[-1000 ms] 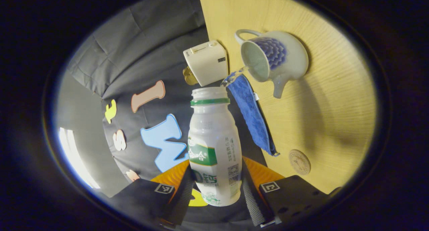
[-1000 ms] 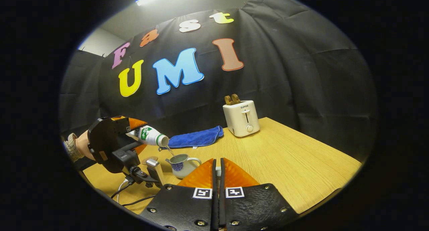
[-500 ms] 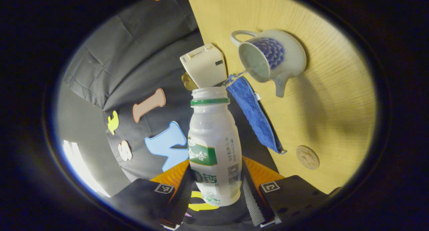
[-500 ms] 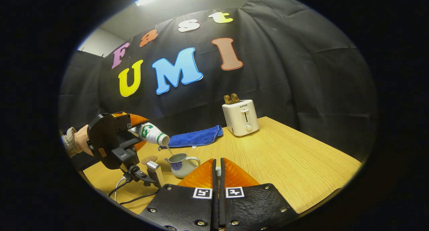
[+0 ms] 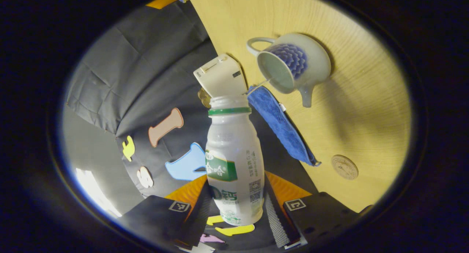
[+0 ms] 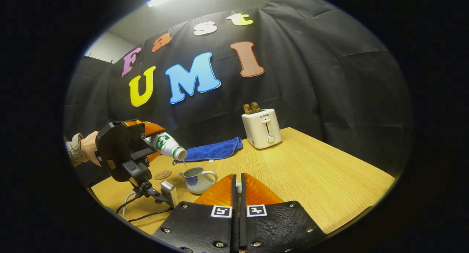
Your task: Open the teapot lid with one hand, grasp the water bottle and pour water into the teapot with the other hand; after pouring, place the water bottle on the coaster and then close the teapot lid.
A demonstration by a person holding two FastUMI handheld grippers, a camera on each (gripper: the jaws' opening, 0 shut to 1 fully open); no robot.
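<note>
Water is being poured: plastic bottle [image 5: 234, 161] pinched in left gripper [image 5: 238, 209], tilted over lidless teapot [image 5: 293, 68]; right gripper [image 6: 238, 194] pressed together, lid not discernible; coaster [image 5: 344, 167] beside teapot bare, lid closing outstanding.

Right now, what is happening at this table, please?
A person is pouring water. The left gripper is shut on the water bottle, tipped over the open teapot, and a thin stream runs into it. The right gripper is held back with its fingers closed; what it holds, if anything, I cannot tell. The coaster lies bare beside the teapot. A blue cloth and a toaster sit farther back on the table.
</note>
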